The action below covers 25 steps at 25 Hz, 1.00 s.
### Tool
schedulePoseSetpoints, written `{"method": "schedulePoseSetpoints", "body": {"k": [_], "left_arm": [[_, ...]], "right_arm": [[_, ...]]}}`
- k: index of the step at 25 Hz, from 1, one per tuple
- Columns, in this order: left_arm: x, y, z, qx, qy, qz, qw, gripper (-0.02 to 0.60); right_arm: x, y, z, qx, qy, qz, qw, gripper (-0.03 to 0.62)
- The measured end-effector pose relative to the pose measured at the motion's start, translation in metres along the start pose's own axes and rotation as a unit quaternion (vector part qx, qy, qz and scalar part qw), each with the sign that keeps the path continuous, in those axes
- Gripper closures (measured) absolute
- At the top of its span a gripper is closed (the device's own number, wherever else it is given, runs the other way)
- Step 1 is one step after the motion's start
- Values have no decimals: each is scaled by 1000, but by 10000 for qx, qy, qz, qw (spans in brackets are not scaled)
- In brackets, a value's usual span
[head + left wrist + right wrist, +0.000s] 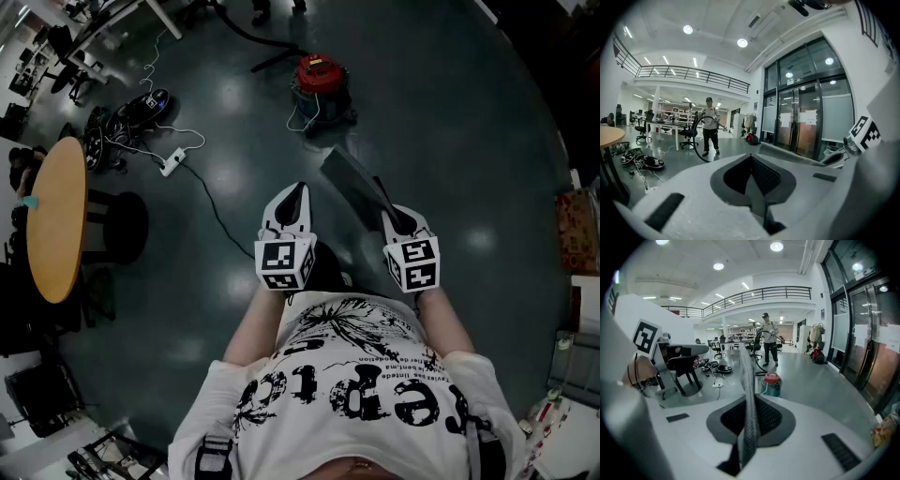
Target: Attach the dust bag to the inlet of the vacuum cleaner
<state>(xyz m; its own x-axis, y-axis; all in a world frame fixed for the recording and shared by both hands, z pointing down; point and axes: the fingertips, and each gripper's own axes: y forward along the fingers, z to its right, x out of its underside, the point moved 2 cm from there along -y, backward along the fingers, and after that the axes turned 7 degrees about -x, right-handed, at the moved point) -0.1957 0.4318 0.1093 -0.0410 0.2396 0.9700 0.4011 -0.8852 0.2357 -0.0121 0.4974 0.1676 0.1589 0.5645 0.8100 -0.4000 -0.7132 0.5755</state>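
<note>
The bag (352,183) was a flat grey thing pinched edge-on in the right claw (398,222). Its free end stretched out ahead of the claw toward the vacuum (322,86) but fell well short of it. In the right gripper view the bag ran straight up between the two pads, which pressed on it from either side, so the hold looked firm.

The vacuum stood on the floor (450,141) well apart from the bag, a red-topped drum with a pale cable (302,114) looped at its side. From where I stood its inlet could not be made out.

The left claw (295,199) hung beside the right one, on the same side of the vacuum. It was closed on nothing, with only bare pads meeting in its own view.

As I judged it, only the pick-up was done. The bag was in hand, but the carry to the vacuum, the lining-up with the inlet and the fitting itself were all left.

Farther from the vacuum, to its left in the head view, lay a power strip (172,161), and beyond that a round bench (56,216). Beyond the vacuum, another person (767,341) stood with a hose.
</note>
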Motion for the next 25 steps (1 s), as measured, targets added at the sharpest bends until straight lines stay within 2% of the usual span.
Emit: {"method": "schedulePoseSetpoints", "body": {"k": [10, 17, 22, 25], "left_arm": [[2, 97, -40, 1, 62, -144, 9999, 577], [-11, 255, -91, 145, 4, -342, 9993, 577], [-29, 365, -124, 437, -53, -649, 9969, 578], [-32, 426, -142, 647, -48, -806, 9946, 577]], "right_arm": [[-29, 74, 62, 146, 107, -163, 9997, 569], [-90, 172, 136, 205, 298, -213, 9991, 569], [-140, 243, 183, -66, 131, -595, 9981, 569], [-156, 284, 210, -80, 69, -870, 9962, 569]]}}
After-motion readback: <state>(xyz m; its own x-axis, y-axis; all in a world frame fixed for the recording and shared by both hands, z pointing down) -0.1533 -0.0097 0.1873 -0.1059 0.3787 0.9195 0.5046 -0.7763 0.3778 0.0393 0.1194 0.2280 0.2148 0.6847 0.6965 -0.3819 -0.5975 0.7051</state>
